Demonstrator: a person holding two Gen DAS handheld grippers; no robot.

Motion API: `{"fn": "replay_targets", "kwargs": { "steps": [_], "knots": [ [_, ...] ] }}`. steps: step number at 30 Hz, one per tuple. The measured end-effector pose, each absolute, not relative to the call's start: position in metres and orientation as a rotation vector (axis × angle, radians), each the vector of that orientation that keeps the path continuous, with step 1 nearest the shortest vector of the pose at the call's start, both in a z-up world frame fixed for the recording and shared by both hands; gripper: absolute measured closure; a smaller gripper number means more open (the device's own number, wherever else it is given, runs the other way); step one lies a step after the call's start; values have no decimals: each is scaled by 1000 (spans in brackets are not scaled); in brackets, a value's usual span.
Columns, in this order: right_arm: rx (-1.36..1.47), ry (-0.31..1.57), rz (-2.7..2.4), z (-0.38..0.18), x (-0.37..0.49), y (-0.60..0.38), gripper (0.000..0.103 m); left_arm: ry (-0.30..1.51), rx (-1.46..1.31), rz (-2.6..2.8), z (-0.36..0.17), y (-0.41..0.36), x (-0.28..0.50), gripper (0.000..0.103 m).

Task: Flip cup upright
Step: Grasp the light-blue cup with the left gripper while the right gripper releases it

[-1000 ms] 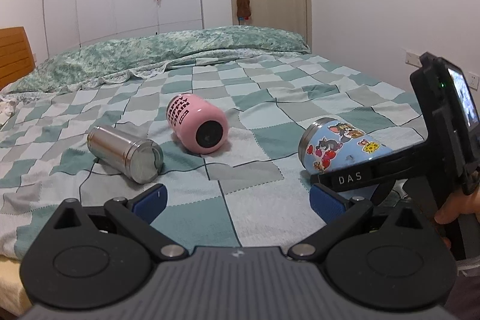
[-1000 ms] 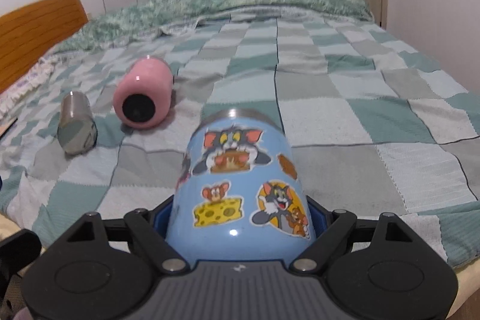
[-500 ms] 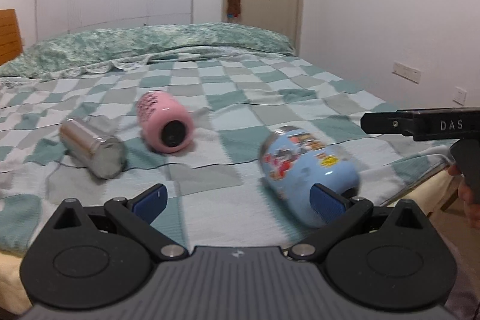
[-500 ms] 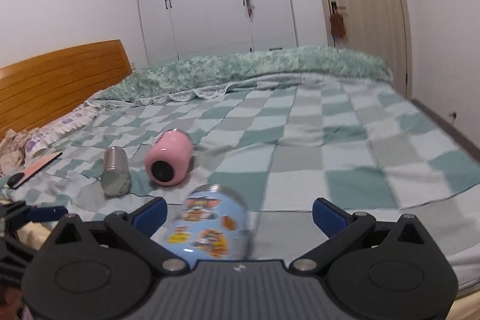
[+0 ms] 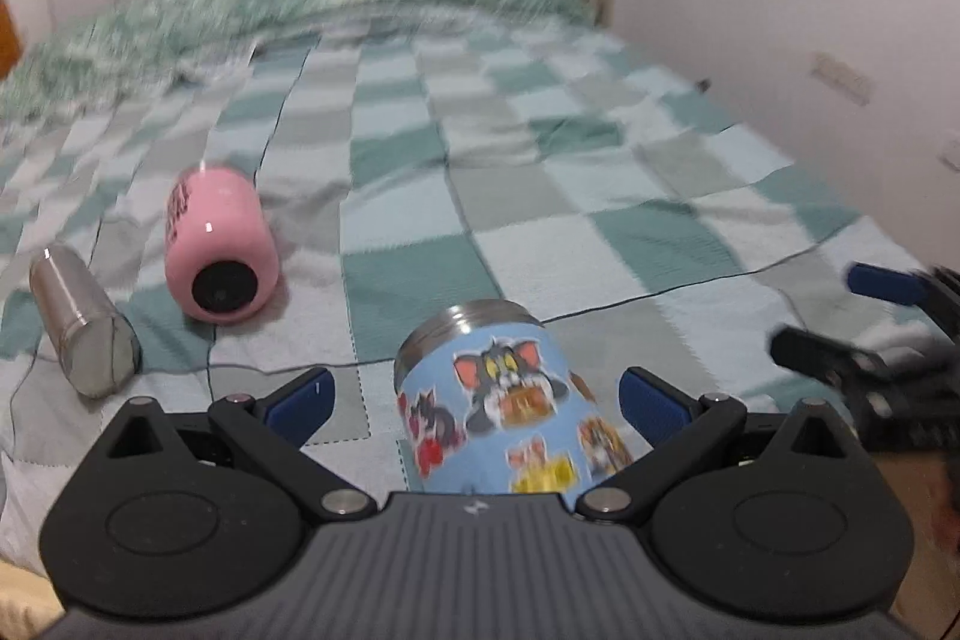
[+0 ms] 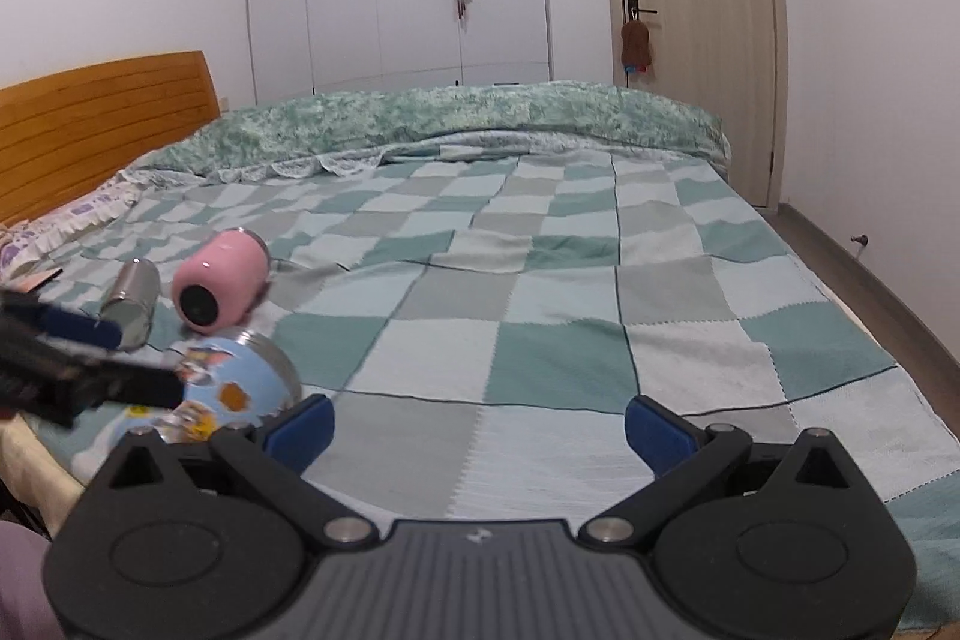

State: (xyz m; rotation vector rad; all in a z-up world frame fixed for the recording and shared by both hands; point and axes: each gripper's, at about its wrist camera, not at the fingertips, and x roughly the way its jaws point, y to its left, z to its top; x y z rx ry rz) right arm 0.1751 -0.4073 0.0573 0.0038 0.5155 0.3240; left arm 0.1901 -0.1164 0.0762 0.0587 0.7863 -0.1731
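While lying on its side on the checked quilt [image 5: 600, 244], the glossy blue sticker-covered cup [image 5: 504, 412], steel-rimmed, sits between the wide-spread fingers of the left hand-held gripper [image 5: 474, 394], untouched. Right hand-held gripper [image 6: 477, 421]: wide, holding nothing.

three cups: blue [image 5: 504, 406], pink [image 5: 221, 244], steel [image 5: 81, 322]; two claws [image 5: 474, 394] [image 6: 477, 430]; one bed [image 6: 540, 292]

Blue cup [image 5: 504, 412]: glossy coating, cartoon stickers on the wall, bare brushed-metal rim. Pink cup [image 5: 219, 244]: smooth, glossy, one sharp highlight; black matt disc on the end. Steel cup [image 5: 81, 322]: bare metal, dull sheen. Bed cover [image 6: 540, 316]: checked cloth, matt, towel-like nap. Headboard [image 6: 102, 124]: wood, satin finish. Left tongs [image 5: 474, 400]: matt black plastic, blue pads.
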Motion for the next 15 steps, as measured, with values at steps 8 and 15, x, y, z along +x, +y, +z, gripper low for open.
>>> {"fn": "replay_targets", "kwargs": {
  "steps": [8,15],
  "knots": [
    [-21,534,345,47,197,-417,0,951,-49,-113,57,-118,231,0],
    [-57,544,393,40,202,-411,0,1041,-31,-37,44,-123,250,0]
  ]
}}
